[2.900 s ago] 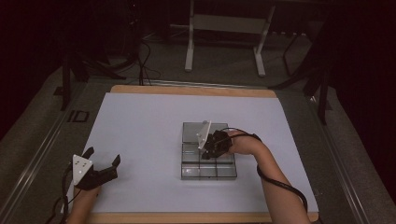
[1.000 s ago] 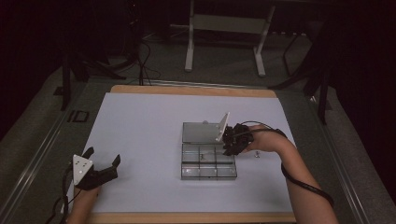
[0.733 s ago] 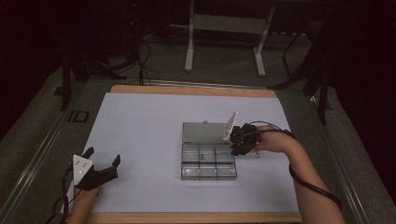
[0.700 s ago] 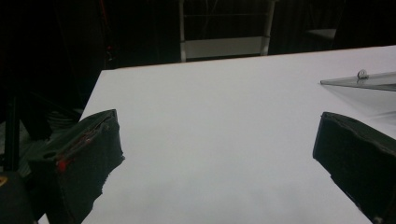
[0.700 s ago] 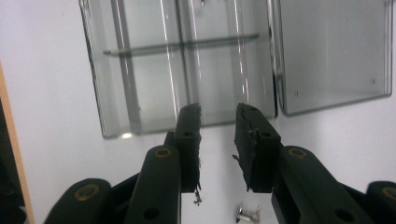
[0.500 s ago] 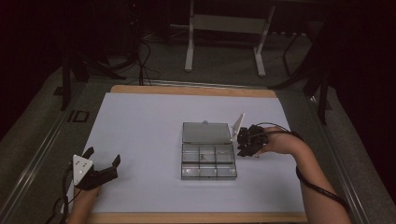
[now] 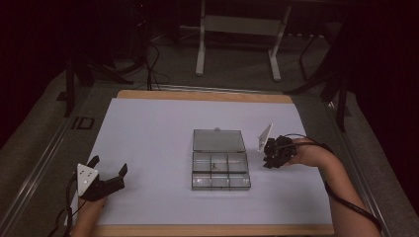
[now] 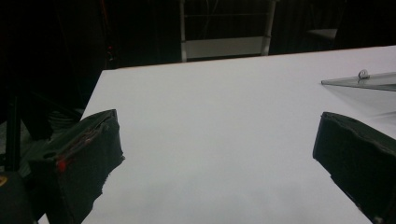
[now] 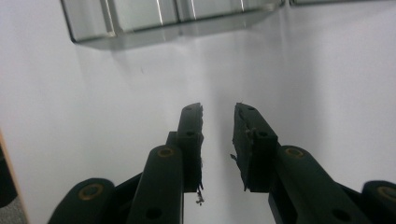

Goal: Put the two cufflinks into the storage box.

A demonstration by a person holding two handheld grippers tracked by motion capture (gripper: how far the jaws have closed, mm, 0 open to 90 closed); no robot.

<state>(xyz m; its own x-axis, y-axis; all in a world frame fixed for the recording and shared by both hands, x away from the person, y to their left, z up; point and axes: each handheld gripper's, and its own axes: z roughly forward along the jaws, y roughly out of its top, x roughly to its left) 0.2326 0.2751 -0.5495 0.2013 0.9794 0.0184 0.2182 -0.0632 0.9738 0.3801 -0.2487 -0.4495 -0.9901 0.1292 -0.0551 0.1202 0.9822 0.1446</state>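
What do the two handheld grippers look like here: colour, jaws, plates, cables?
Both are black. The left gripper carries a pale three-cornered plate with dark dots and has broad padded jaws, one with a small red mark. The right gripper has the same plate, a trailing black cable, and slim linked jaws with round brass-coloured pivots.

The right gripper (image 9: 218, 109) points at the clear compartment box (image 9: 140, 21), which lies flat on the white table sheet (image 9: 336, 79). Its two black jaws stand a narrow gap apart; they have just closed a little, and nothing solid sits between them. A small dark speck (image 9: 200, 199) clings low on the inner face of the left-hand jaw. The fingertips (image 9: 192, 112) stop well short of the box's near wall. Upright dividers (image 9: 107, 16) partition the box. Left of the box, down by the jaws, runs the table's wooden edge (image 9: 10, 179).
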